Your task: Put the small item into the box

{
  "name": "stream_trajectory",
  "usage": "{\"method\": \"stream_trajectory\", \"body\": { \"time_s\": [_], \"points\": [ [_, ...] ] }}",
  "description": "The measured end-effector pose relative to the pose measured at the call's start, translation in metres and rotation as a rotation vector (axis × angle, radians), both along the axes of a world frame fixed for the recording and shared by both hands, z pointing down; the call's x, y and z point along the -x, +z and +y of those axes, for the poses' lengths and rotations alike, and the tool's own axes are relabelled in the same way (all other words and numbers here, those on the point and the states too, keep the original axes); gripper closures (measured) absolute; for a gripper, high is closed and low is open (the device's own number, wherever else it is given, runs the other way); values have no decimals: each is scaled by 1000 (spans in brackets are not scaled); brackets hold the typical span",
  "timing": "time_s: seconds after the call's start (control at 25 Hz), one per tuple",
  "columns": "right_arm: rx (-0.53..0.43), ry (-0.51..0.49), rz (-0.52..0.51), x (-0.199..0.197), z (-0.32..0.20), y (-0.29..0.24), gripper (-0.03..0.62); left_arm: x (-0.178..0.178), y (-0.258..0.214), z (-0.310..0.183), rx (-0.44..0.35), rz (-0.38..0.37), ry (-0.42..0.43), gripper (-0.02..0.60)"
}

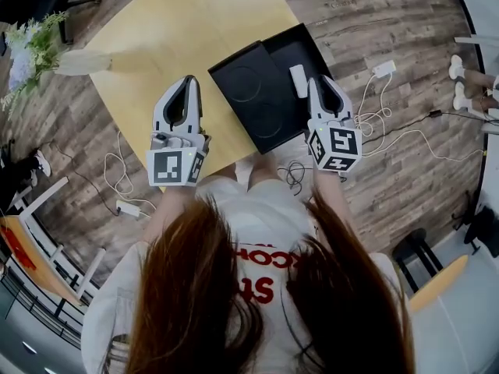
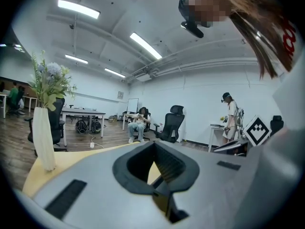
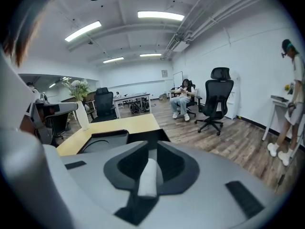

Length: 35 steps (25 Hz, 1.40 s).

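An open black box is seen on the near corner of a yellow table. The right gripper is held at the right edge of the box. Its jaws are closed onto a small white item, which is pinched lengthwise between the pads. The item is seen over the right half of the box; whether it touches the box's bottom cannot be told. The left gripper is held to the left of the box, over the table and apart from it. Its jaws are pressed together with nothing between them. A white vase of flowers is placed far to the left of the box. White cables are strewn on the wooden floor to the right of the box.
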State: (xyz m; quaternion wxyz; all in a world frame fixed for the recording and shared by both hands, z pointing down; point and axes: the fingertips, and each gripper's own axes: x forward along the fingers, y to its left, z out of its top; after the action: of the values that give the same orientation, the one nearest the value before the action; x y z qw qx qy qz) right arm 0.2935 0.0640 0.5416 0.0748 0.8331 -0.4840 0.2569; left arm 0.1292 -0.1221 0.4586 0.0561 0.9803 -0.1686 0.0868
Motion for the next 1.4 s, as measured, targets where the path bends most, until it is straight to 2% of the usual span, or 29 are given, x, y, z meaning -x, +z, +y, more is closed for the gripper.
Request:
{"method": "stream_trajectory", "body": {
  "time_s": [0.08,0.2,0.64,0.84,1.12,1.4],
  "points": [
    [-18,2,24,-3,-1,-10,562,-1,-4,-3,-8,6,-7,575],
    [-46,1,50,-7,-5,-25,577,-2,-12,-9,-22,21,-21,575],
    [-193,-14,191,-16,-29,-121,586,0,-68,-32,-93,122,-57,575],
    [-230,-47,225,-13,-40,-149,586,8,-93,-40,-132,169,-83,575],
    [-274,-170,242,26,-78,-170,588,55,-113,-53,-181,182,-171,575],
    [-341,-343,228,57,-136,-184,588,113,-116,-70,-222,157,-340,575]
  ]
}}
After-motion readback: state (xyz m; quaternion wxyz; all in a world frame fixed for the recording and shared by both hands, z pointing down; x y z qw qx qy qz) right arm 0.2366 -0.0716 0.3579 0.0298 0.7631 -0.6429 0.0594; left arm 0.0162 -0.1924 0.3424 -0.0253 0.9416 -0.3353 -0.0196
